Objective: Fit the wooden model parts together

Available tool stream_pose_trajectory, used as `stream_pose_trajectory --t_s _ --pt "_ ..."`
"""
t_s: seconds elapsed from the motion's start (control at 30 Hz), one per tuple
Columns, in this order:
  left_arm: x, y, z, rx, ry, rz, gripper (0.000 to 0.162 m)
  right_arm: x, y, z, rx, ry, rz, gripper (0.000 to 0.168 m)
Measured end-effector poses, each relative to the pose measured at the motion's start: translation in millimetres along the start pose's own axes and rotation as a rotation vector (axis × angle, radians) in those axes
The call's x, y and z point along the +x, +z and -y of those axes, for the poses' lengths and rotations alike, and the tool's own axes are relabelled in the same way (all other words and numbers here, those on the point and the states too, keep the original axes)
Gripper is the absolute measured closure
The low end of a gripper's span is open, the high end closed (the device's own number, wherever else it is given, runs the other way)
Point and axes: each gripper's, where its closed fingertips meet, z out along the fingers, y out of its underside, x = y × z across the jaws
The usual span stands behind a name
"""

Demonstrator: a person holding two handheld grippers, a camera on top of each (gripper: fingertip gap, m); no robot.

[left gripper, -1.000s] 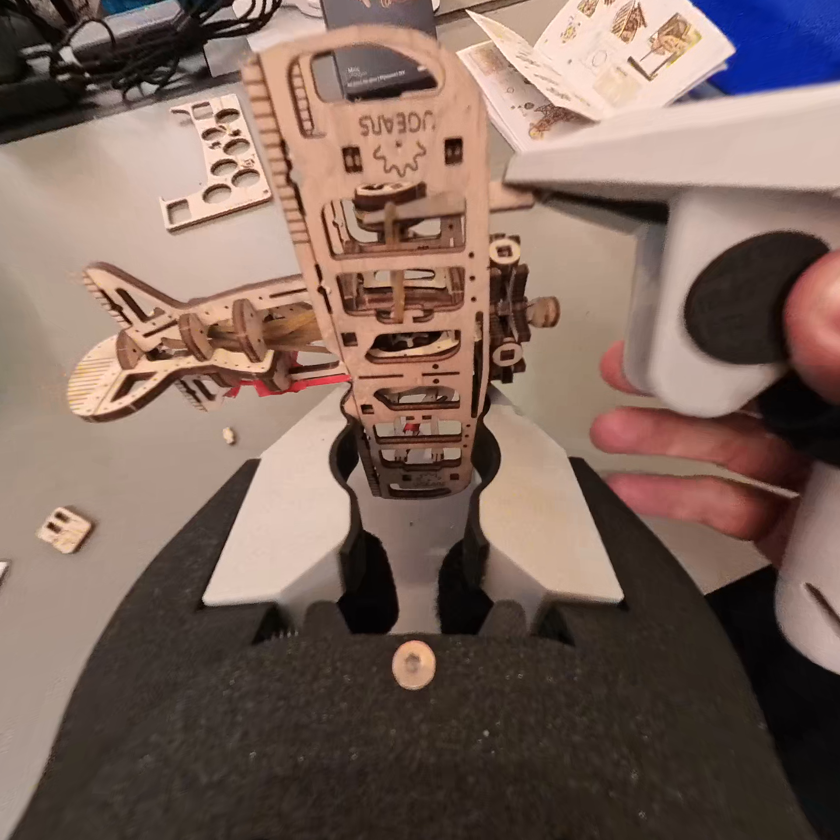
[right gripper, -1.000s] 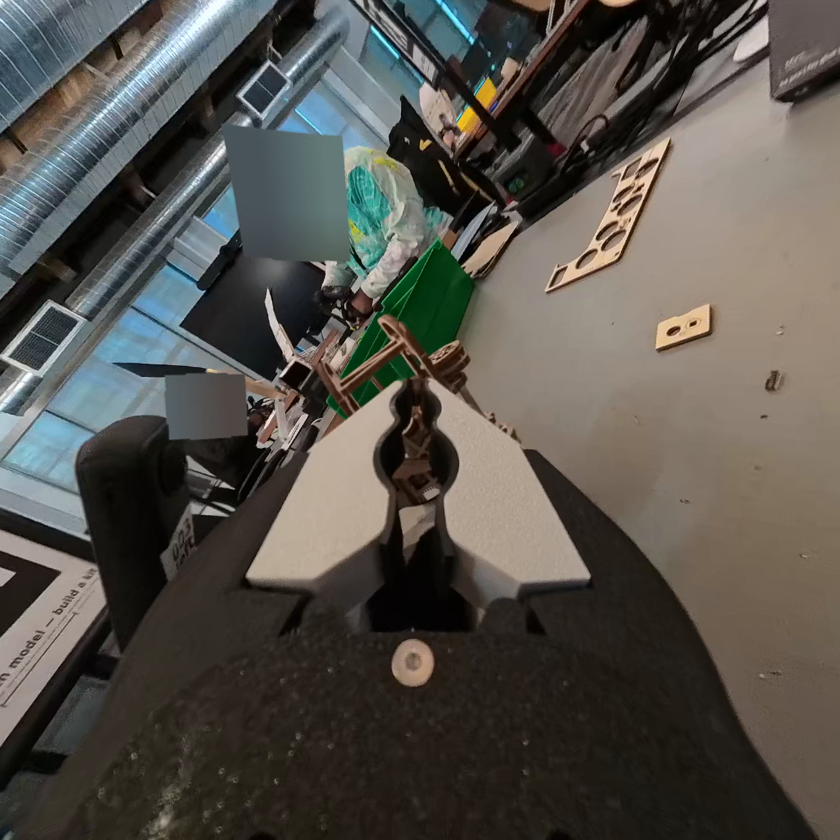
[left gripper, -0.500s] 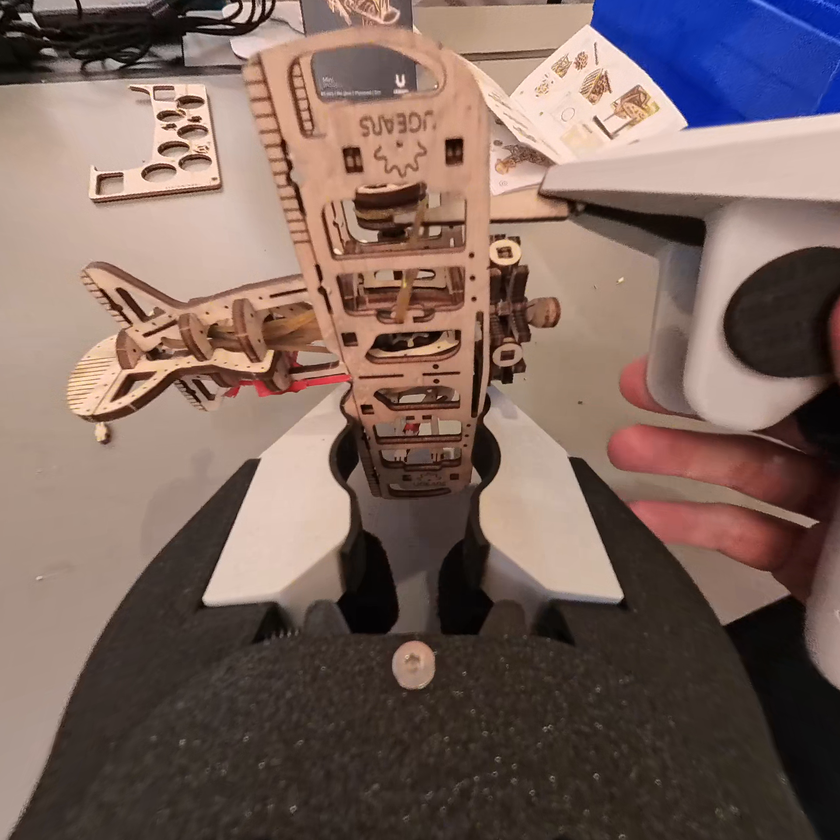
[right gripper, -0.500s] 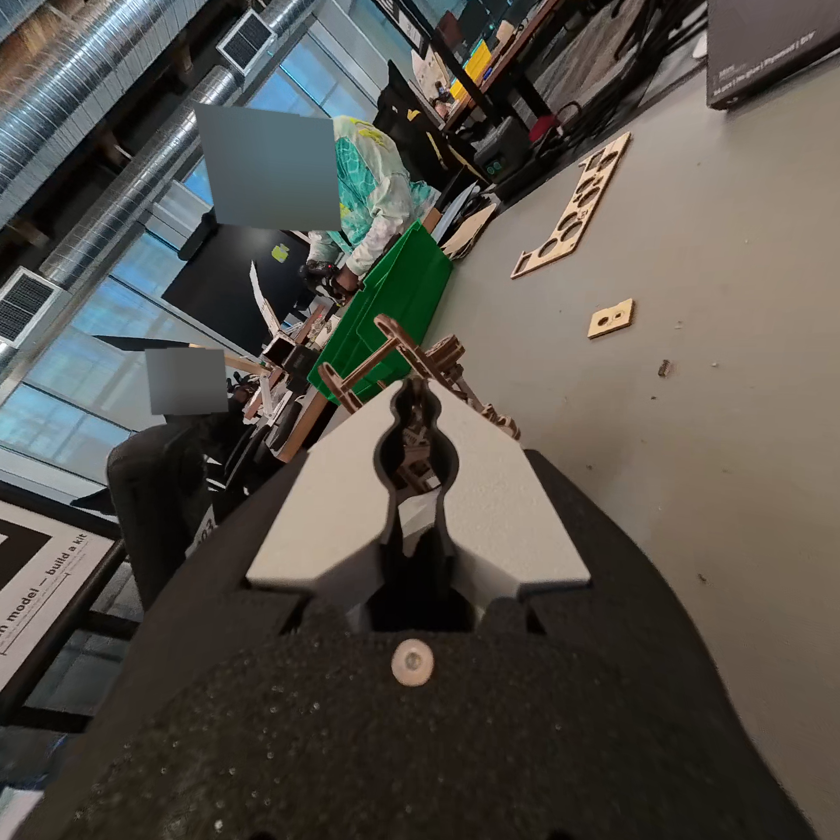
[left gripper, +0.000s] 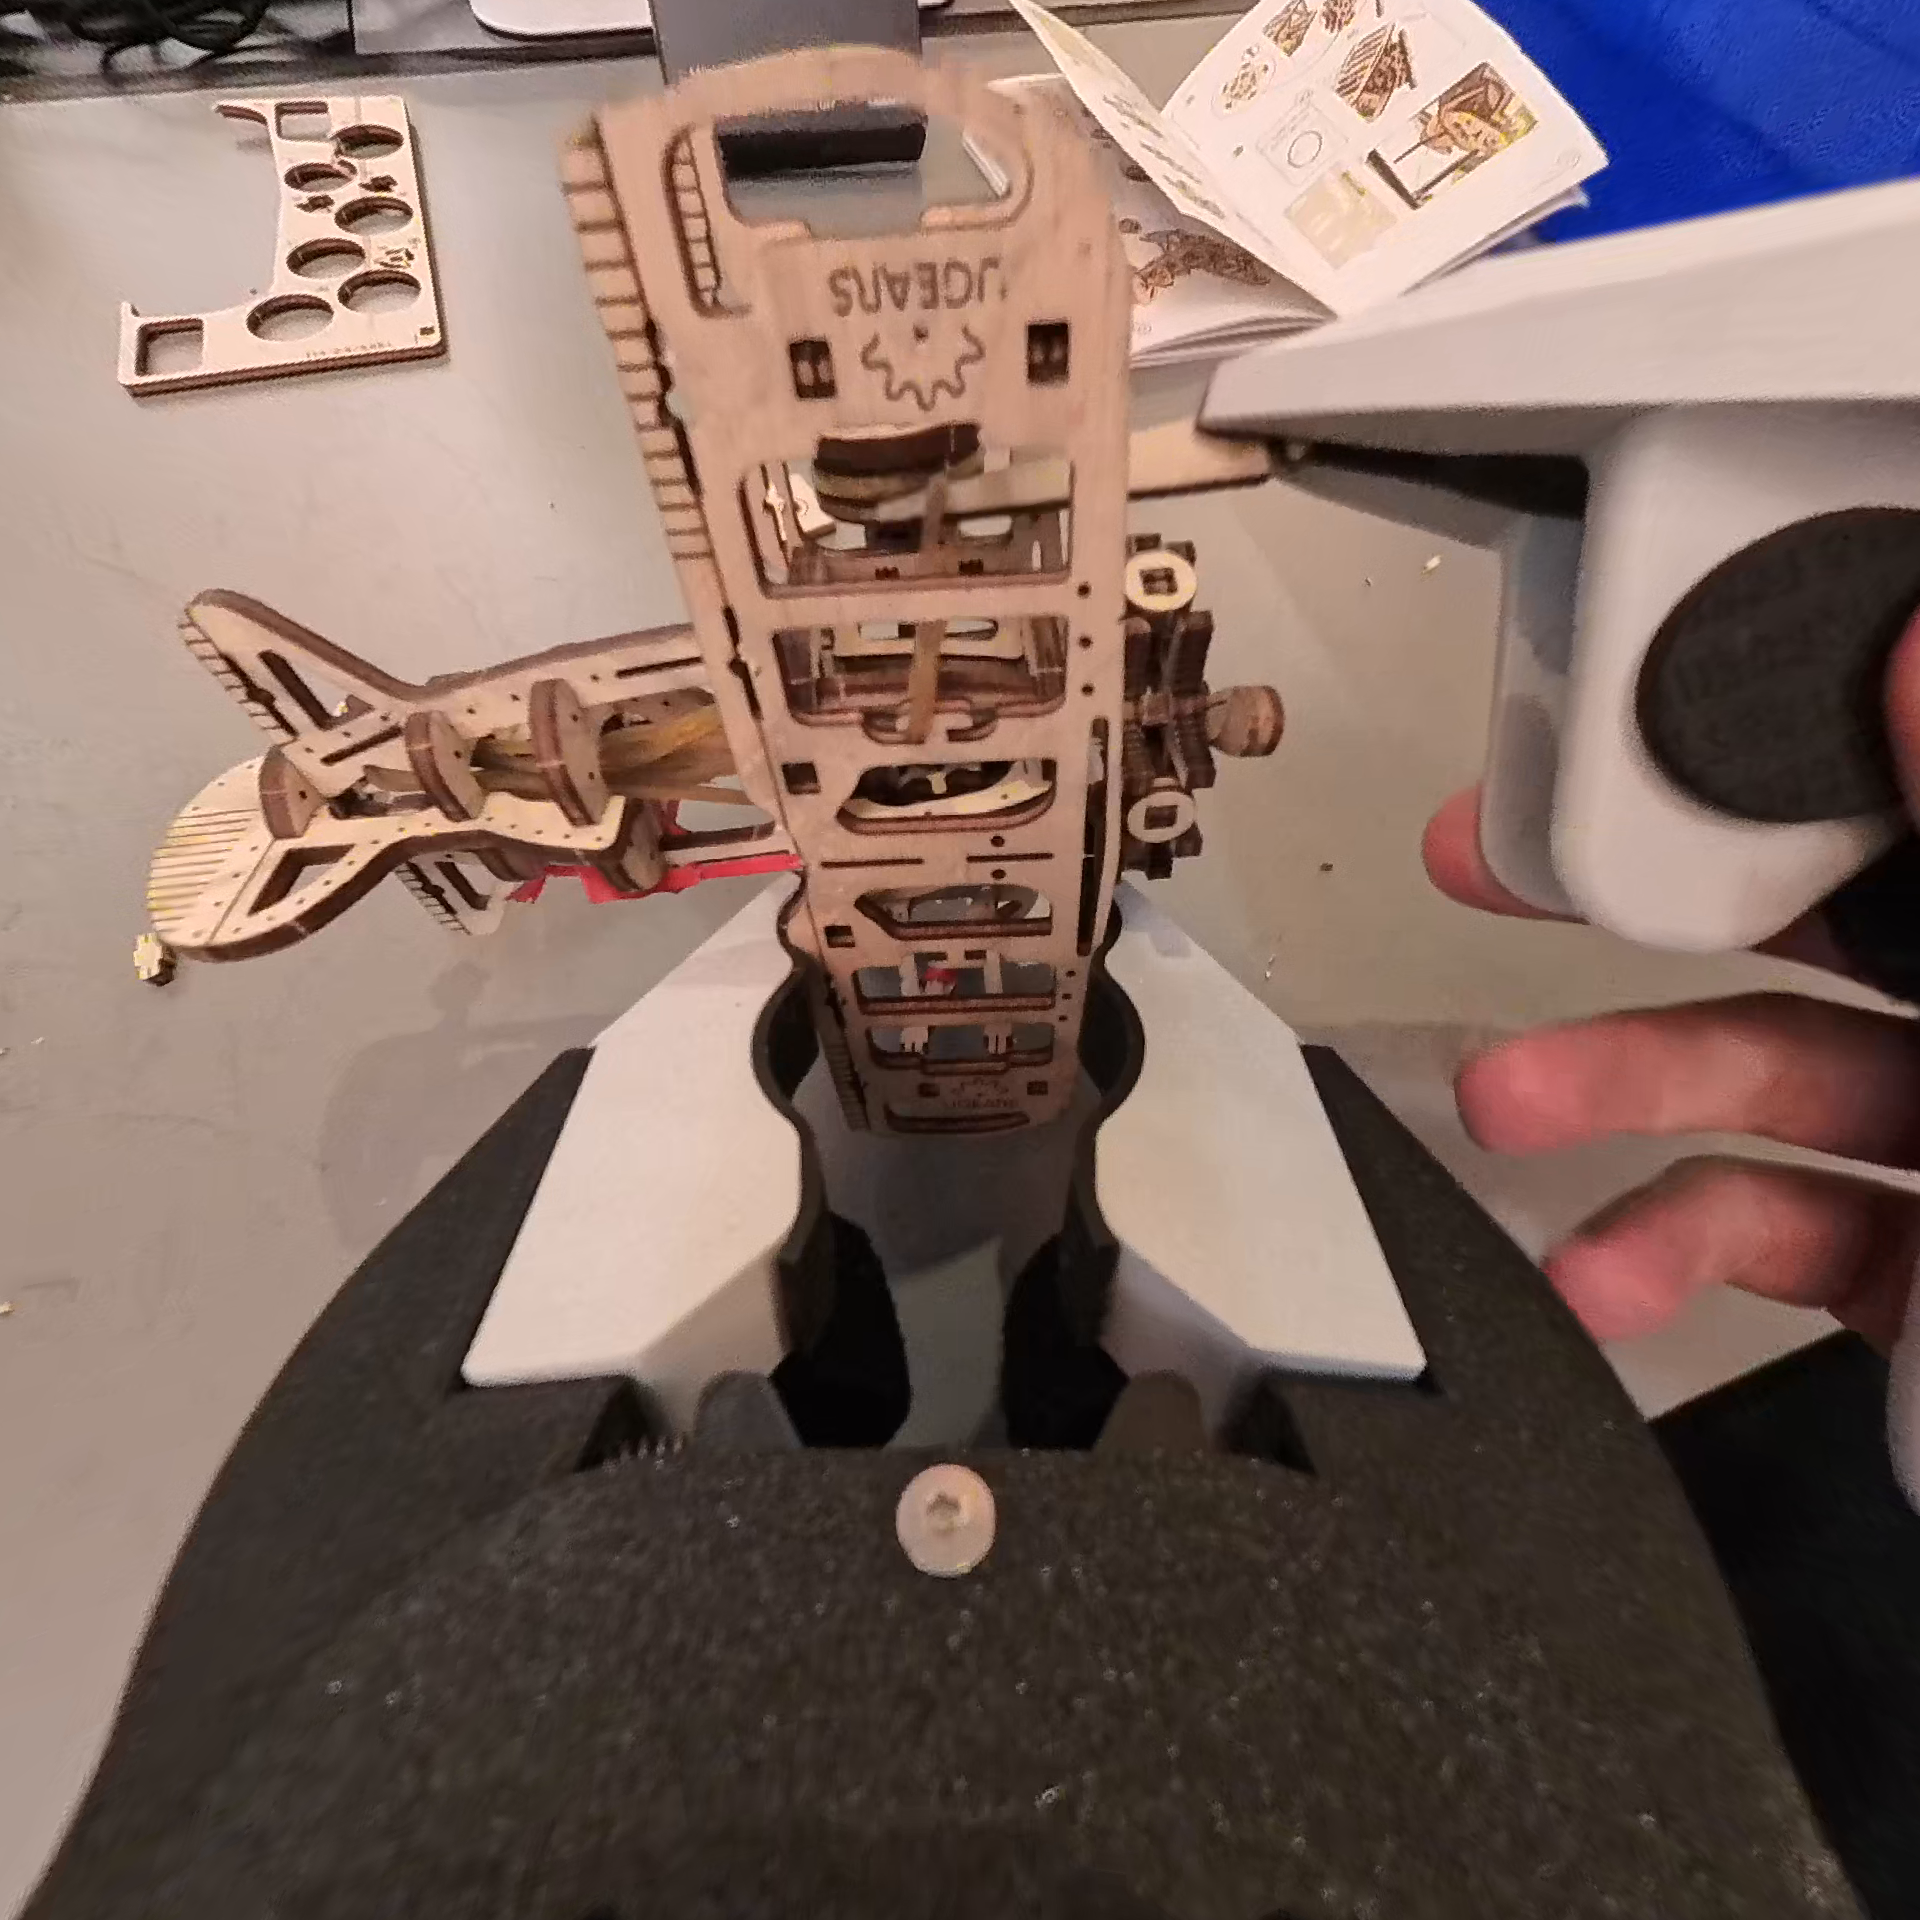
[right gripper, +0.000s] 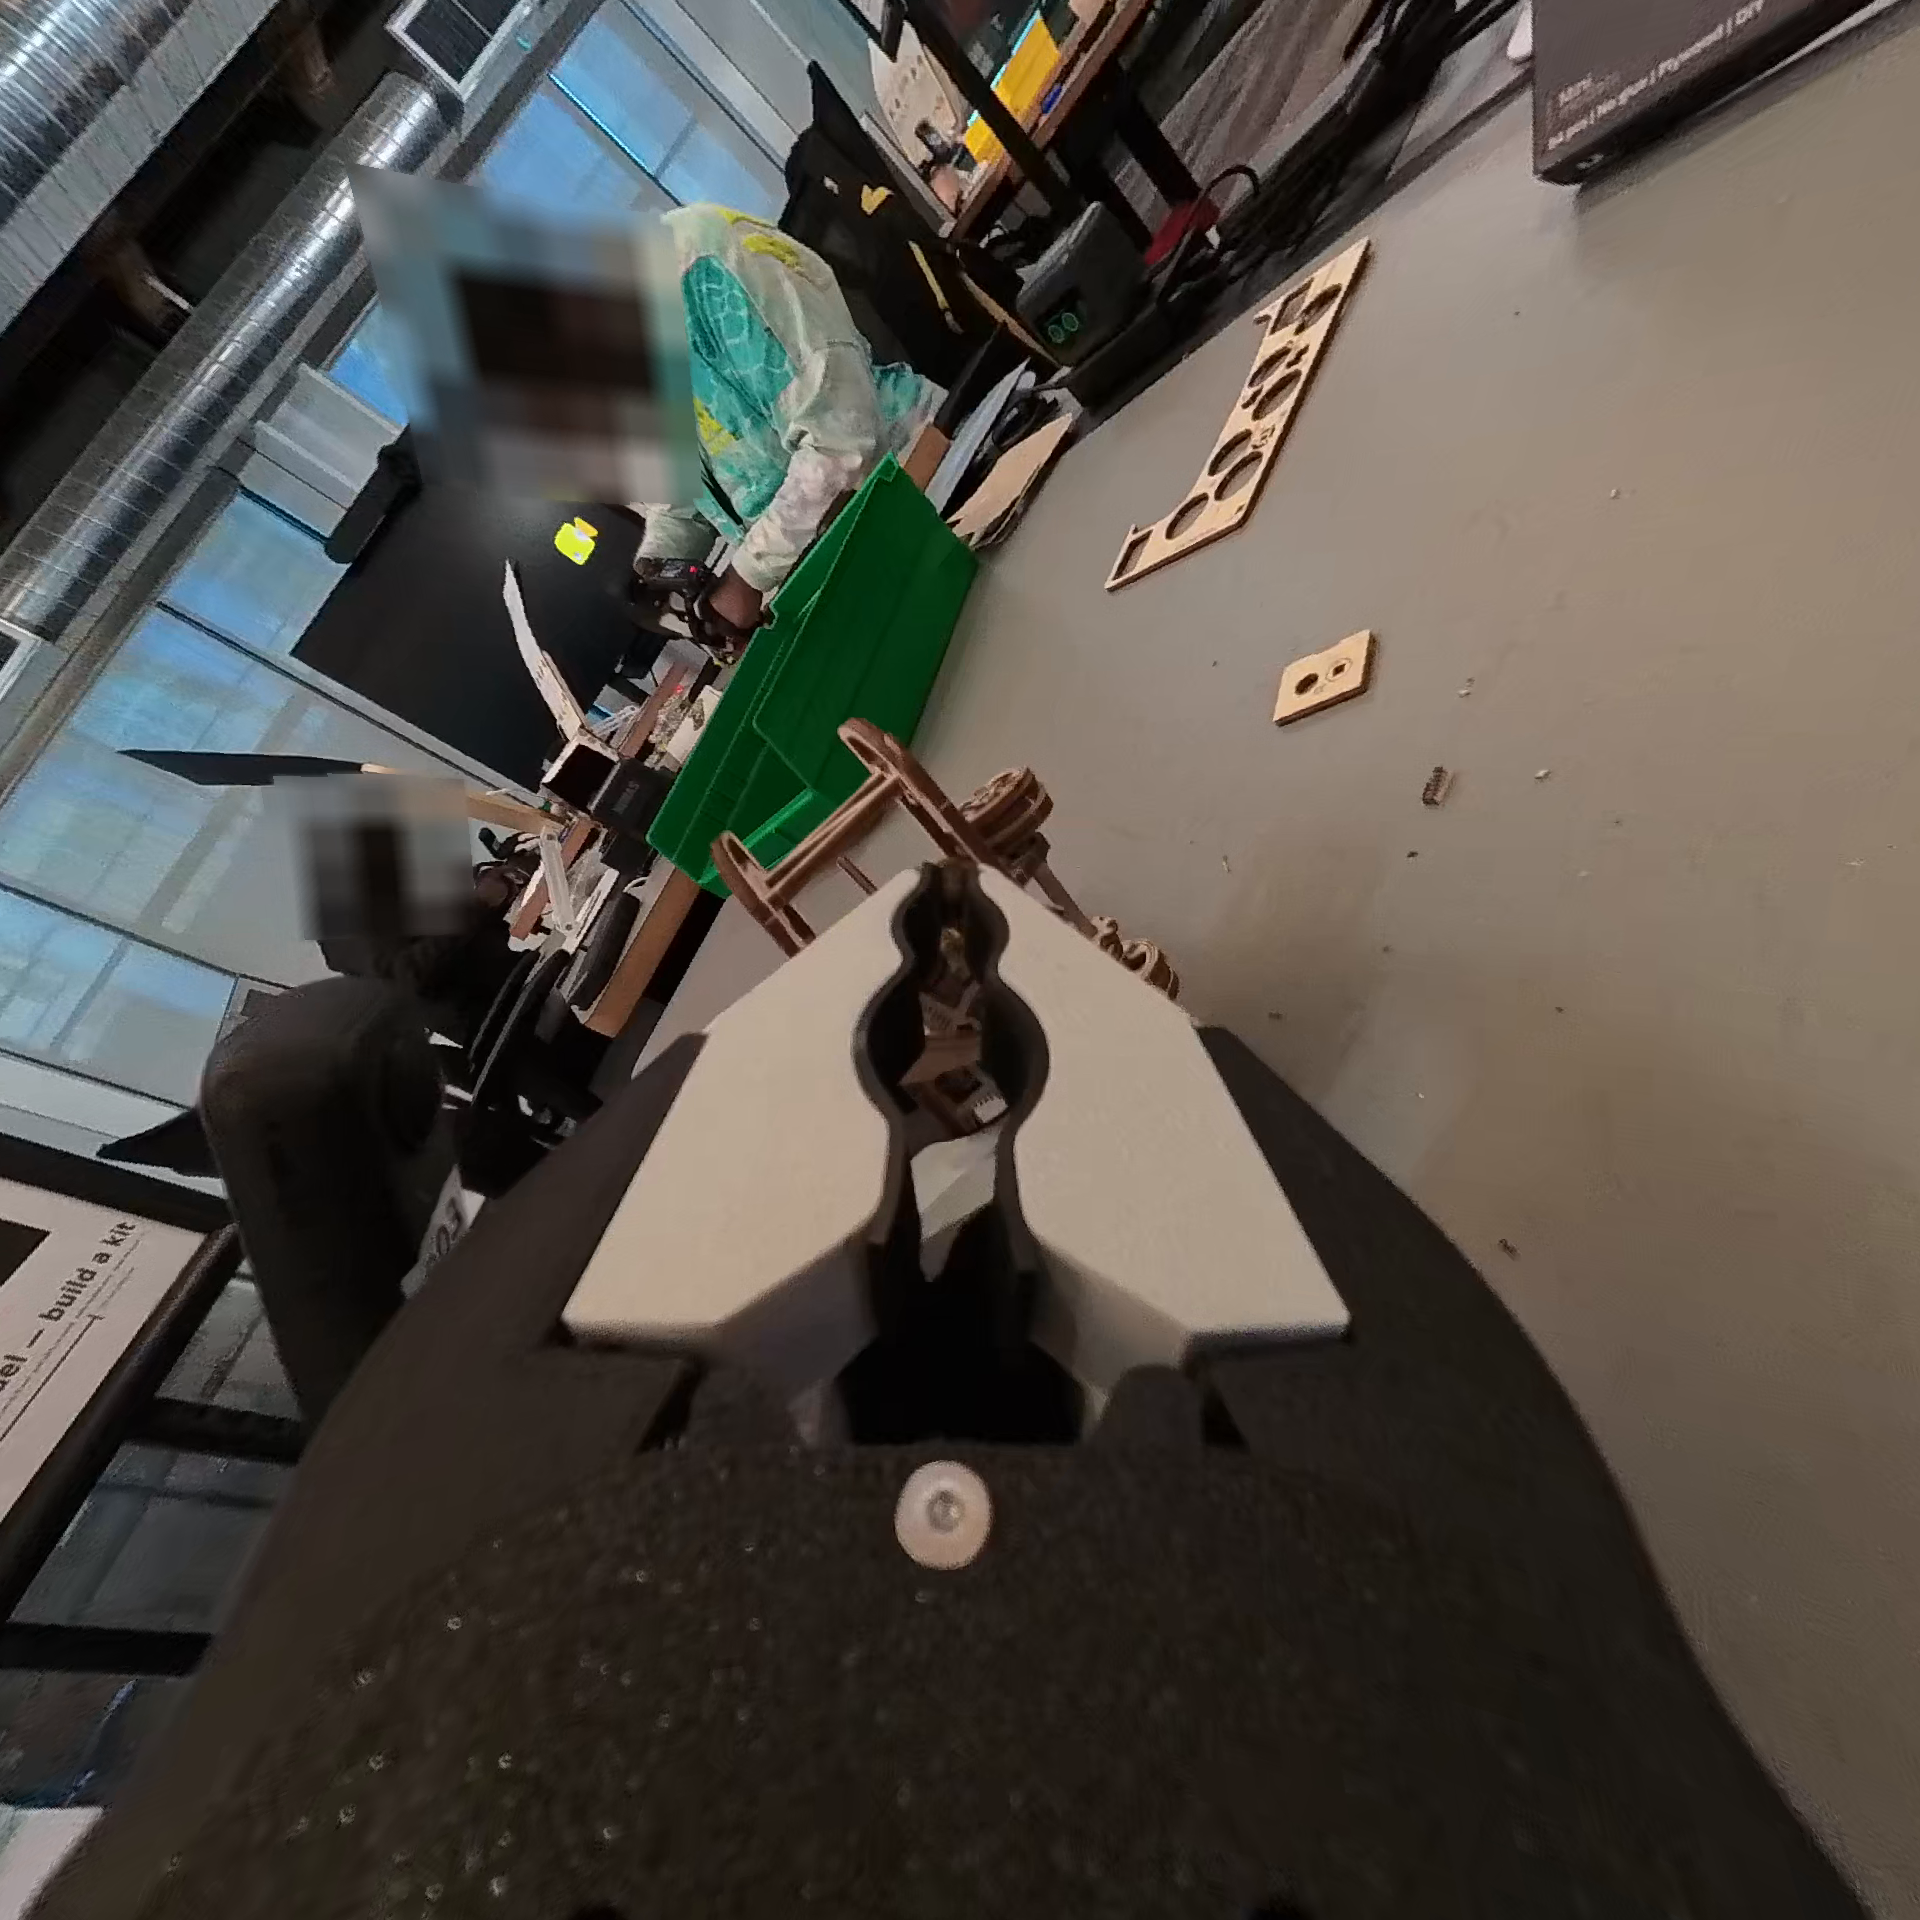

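A wooden airplane model (left gripper: 883,644) is held above the grey table (left gripper: 312,1143). Its wing stands upright in the left wrist view and its tail (left gripper: 301,800) points left. My left gripper (left gripper: 951,997) is shut on the lower end of the wing. My right gripper (left gripper: 1257,452) comes in from the right and is shut on a flat wooden strip (left gripper: 1179,468) that sticks out beside the wing. In the right wrist view the right gripper (right gripper: 951,883) pinches that wooden part (right gripper: 951,1049), with brown model struts (right gripper: 914,800) just beyond its tips.
A punched-out wooden sheet (left gripper: 281,239) lies at the back left, an open instruction booklet (left gripper: 1351,156) and a blue bin (left gripper: 1766,83) at the back right. A small wooden plate (right gripper: 1325,675) and a green bin (right gripper: 831,665) are farther along the table. A hand (left gripper: 1683,1091) holds the right gripper. My right fingertips sit around 8 cm from my left ones.
Both grippers keep their hold. The model and grippers have shifted together over the table, so the punched sheet and booklet have slid in the views.
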Motion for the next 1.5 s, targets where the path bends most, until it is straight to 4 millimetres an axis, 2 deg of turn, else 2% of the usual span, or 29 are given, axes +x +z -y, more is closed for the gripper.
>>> stream_pose_trajectory --t_s 0.17,0.33,0.4,0.6,0.7,0.77,0.83,0.87,0.93,0.97,1.0,1.07,1.17,1.23,1.33,1.43,1.5 --pt "6.3 0.0 0.1 -0.002 0.015 0.027 0.118 3.6 -1.0 -3.7 0.005 0.045 -0.001 0.167" --pt "13.1 2.1 -2.0 -0.008 0.029 0.030 0.117 9.3 -4.9 2.3 0.016 0.116 0.027 0.167" --pt "14.7 2.1 -2.5 -0.012 0.033 0.032 0.112 12.2 -6.7 6.2 0.023 0.133 0.034 0.166" --pt "20.8 4.4 -5.0 -0.036 0.054 0.015 0.114 20.3 -5.9 9.2 0.007 0.191 0.047 0.166" --pt "24.3 -0.4 -4.2 -0.047 0.034 -0.018 0.113 24.0 -5.6 9.2 0.002 0.200 0.043 0.166" --pt "27.1 -11.9 -2.1 -0.057 0.018 -0.051 0.108 25.5 -5.3 10.0 -0.002 0.212 0.049 0.166" --pt "30.6 -34.3 5.2 -0.073 -0.005 -0.110 0.106 25.9 -5.5 11.9 -0.002 0.217 0.055 0.166" --pt "29.2 -47.8 15.5 -0.057 -0.017 -0.142 0.107 25.2 -5.5 12.4 -0.008 0.218 0.062 0.166" --pt "23.1 -67.0 47.6 -0.020 0.008 -0.259 0.106 23.9 -6.1 14.3 -0.013 0.226 0.075 0.167" --pt "12.8 -67.6 60.9 -0.041 0.058 -0.299 0.106 23.1 -6.4 15.3 -0.015 0.228 0.081 0.167" --pt "3.6 -63.4 68.9 -0.099 0.118 -0.363 0.106 22.2 -6.6 16.1 -0.016 0.230 0.087 0.167" --pt "-8.5 -53.6 68.9 -0.310 0.156 -0.571 0.105 20.5 -6.6 17.3 -0.021 0.234 0.095 0.167" --pt "-32.3 -36.1 47.2 -0.605 0.124 -0.792 0.105 17.3 -5.3 17.1 -0.043 0.219 0.099 0.167" --pt "-38.1 -25.0 40.0 -0.646 0.124 -0.869 0.105 15.2 -5.2 18.0 -0.048 0.207 0.104 0.167" --pt "-40.1 -8.7 45.1 -0.614 0.163 -0.898 0.104 17.7 -7.2 23.0 -0.044 0.195 0.098 0.167" --pt "-32.8 -6.3 53.1 -0.652 0.017 -1.010 0.106 23.9 -13.4 35.4 -0.035 0.217 0.115 0.167" --pt "-34.0 -0.2 50.9 -0.669 -0.033 -1.019 0.111 28.4 -18.3 43.5 -0.039 0.225 0.127 0.167"
